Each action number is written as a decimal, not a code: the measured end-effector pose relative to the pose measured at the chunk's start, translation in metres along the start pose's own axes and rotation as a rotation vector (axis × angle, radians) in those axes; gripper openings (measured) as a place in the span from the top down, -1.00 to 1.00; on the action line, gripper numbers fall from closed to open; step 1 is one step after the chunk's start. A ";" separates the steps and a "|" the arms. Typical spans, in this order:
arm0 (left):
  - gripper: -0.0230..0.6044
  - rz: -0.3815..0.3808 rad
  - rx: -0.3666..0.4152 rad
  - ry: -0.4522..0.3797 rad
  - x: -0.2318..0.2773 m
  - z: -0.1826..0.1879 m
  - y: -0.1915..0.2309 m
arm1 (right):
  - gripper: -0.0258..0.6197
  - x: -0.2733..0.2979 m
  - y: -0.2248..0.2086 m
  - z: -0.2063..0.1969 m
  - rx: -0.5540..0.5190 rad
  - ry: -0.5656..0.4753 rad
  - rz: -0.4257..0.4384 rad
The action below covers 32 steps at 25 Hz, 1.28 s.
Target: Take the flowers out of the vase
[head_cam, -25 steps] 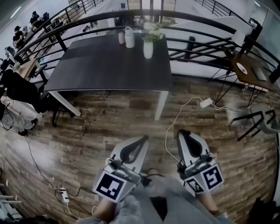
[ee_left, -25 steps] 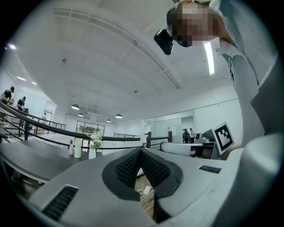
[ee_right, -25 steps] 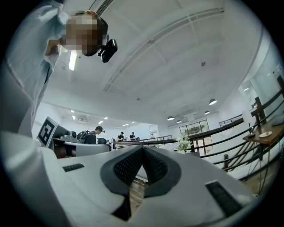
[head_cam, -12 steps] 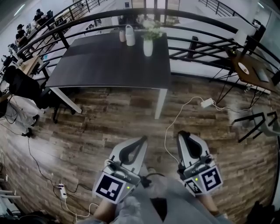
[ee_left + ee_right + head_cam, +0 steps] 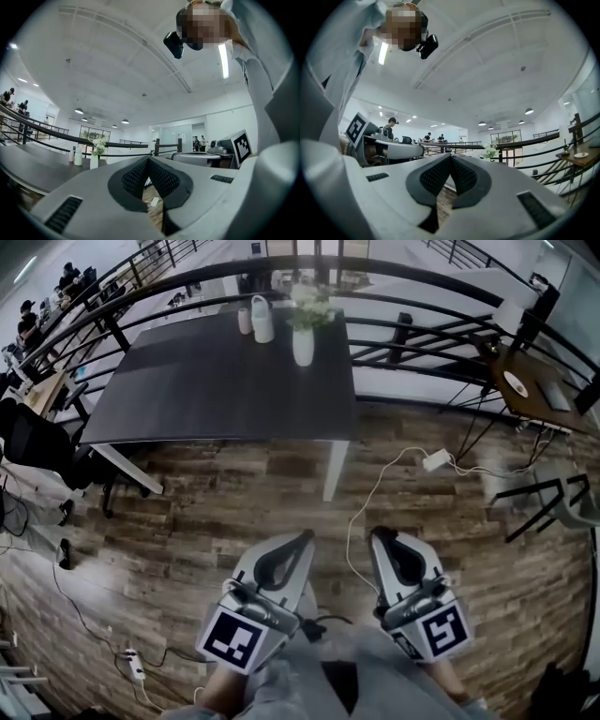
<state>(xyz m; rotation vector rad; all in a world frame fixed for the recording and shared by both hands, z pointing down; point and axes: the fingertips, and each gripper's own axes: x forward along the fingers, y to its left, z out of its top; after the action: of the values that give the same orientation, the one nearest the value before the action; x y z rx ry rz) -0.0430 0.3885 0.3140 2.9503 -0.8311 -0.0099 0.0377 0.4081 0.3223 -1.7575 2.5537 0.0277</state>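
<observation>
while both grippers are held low in front of the person and point level toward the table, neither one carries anything. the left gripper [image 5: 306,538] has its jaws closed tip to tip with nothing between the pads. the right gripper [image 5: 379,532] is closed the same way and is also empty. the two sit side by side and do not touch. in the head view a white cable [image 5: 359,512] crosses the wooden floor [image 5: 206,512] between them and leads to a small white adapter [image 5: 436,460].

a broad strip of plank floor separates the gripper tips from the near edge of the dark table [image 5: 216,390]. the table's near right corner stands on a white leg [image 5: 333,470]. the floor continues past that corner, along the table's right edge.

the flowers [image 5: 309,306] stand upright in the white vase [image 5: 303,347]. the vase is near the far right corner of the table, close to the far edge. a white jug [image 5: 263,321] and a pink cup [image 5: 245,322] stand to its left, apart from it. the black railing [image 5: 422,298] runs close behind the far edge and curves round on the right side.

a black chair [image 5: 37,437] sits off the table's left corner. a wooden side table [image 5: 525,381] stands well off to the right.
</observation>
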 end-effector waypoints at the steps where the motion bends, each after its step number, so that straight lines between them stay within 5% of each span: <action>1: 0.93 -0.008 -0.001 -0.001 0.007 0.001 0.005 | 0.92 0.006 -0.004 -0.001 -0.002 0.002 -0.002; 19: 0.93 -0.096 0.003 -0.001 0.108 0.022 0.152 | 0.92 0.171 -0.070 0.010 -0.022 -0.016 -0.082; 32: 0.93 -0.126 -0.026 -0.009 0.129 0.020 0.199 | 0.92 0.213 -0.089 0.000 0.000 -0.007 -0.139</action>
<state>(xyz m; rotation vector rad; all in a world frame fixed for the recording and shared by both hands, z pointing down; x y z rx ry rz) -0.0371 0.1502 0.3113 2.9752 -0.6399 -0.0410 0.0448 0.1776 0.3133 -1.9262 2.4203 0.0290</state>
